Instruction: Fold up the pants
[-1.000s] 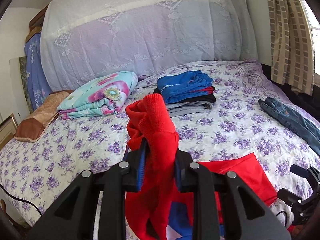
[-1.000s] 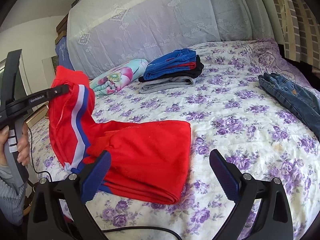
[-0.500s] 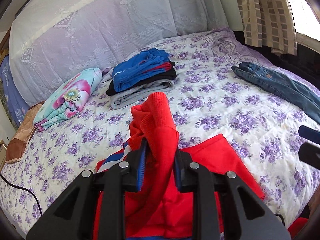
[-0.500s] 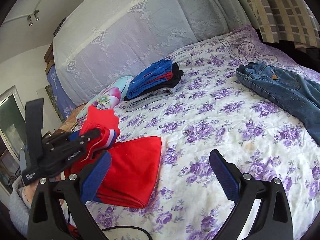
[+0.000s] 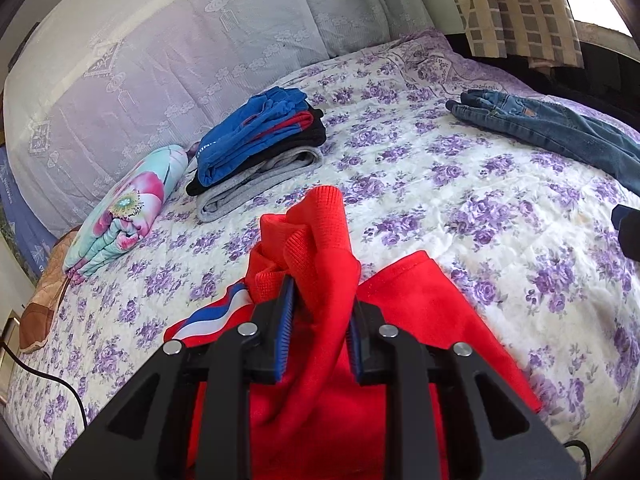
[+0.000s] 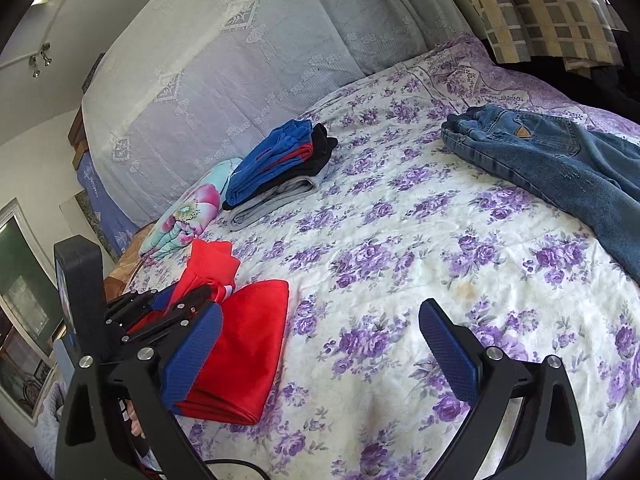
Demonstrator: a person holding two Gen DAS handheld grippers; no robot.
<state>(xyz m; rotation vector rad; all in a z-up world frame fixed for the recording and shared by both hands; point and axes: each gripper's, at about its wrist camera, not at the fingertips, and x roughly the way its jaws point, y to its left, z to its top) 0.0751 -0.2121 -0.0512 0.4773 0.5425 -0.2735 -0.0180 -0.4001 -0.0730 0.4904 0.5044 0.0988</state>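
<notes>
Red pants (image 5: 420,320) with a blue-and-white side stripe lie partly folded on the flowered bedspread (image 5: 460,184) near its front edge. My left gripper (image 5: 320,320) is shut on their ribbed red cuff, which sticks up between the pads low over the folded part. In the right wrist view the red pants (image 6: 248,336) lie at lower left with the left gripper (image 6: 188,304) over them. My right gripper (image 6: 320,340) is open and empty, above bare bedspread to the right of the pants.
A stack of folded clothes (image 5: 260,148), blue on top, sits mid-bed beside a rolled floral blanket (image 5: 128,208). Blue jeans (image 6: 552,160) lie spread at the right. A lace-covered headboard (image 5: 180,40) stands behind, a checked curtain (image 5: 512,8) at the right. A black cable (image 5: 48,380) runs at left.
My left gripper has carried the red cuff forward and down over the folded part of the pants. My right gripper has drawn away to the right, still open.
</notes>
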